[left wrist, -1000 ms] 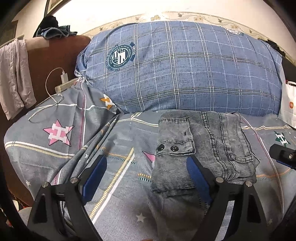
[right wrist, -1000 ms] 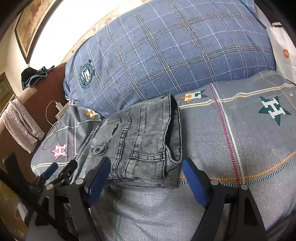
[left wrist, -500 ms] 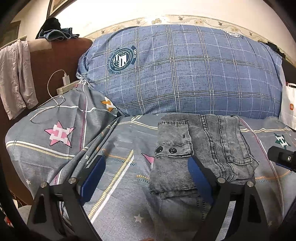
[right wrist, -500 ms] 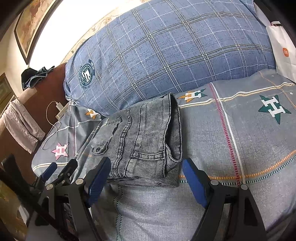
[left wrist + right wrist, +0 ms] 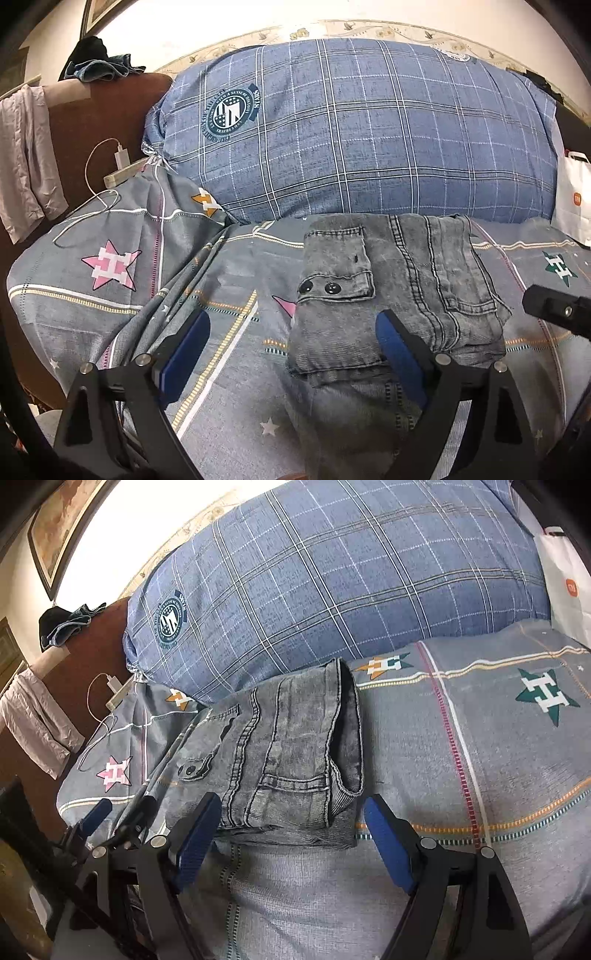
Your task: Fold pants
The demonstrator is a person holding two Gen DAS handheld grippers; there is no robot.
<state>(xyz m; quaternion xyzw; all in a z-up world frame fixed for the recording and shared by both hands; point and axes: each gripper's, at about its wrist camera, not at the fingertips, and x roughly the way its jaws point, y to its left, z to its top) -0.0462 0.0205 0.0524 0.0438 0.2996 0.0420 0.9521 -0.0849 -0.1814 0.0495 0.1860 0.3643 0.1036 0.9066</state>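
Note:
The grey denim pants lie folded into a compact bundle on the bed, in front of the big blue plaid pillow; they also show in the right wrist view. My left gripper is open and empty, held just short of the bundle's near left edge. My right gripper is open and empty, just short of the bundle's near right edge. The left gripper also shows at the lower left of the right wrist view.
A large blue plaid pillow stands behind the pants. The grey star-patterned bedsheet covers the bed. A white charger and cable lie at the far left by the brown headboard. A white paper bag stands at the right.
Both grippers have drawn back slightly from the pants. The bundle lies still, and both grippers stay open.

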